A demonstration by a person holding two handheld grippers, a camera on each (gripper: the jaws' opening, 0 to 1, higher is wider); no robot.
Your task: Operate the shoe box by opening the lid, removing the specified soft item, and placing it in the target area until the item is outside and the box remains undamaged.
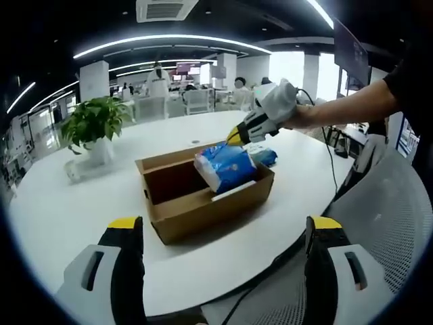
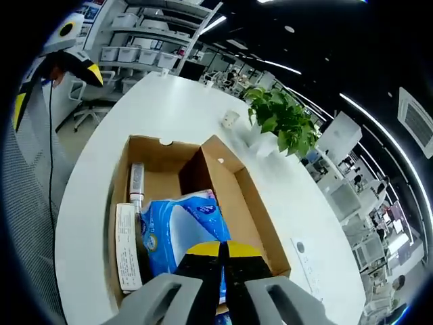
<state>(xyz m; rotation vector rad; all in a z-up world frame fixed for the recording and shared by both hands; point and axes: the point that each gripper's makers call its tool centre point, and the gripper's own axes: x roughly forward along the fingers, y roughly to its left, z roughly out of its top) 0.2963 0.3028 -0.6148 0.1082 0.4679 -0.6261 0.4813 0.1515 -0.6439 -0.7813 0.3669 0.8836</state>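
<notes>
The right gripper [image 2: 223,254], jaws clamped on a blue tissue pack [image 1: 224,167], hides its lower edge; pack tilted across the open shoe box [image 1: 203,210]. Left gripper [image 1: 223,250] jaws apart.

We see an open brown cardboard shoe box [image 1: 203,196], its lid folded back on the far side, sitting on the white round tabletop [image 1: 61,217]. A soft blue-and-white plastic pack [image 1: 225,166] is tilted up at the box's right end, partly above the rim. In the right gripper view the same pack [image 2: 177,233] lies over the near end of the box [image 2: 237,196], beside a white paper slip [image 2: 126,247].
</notes>
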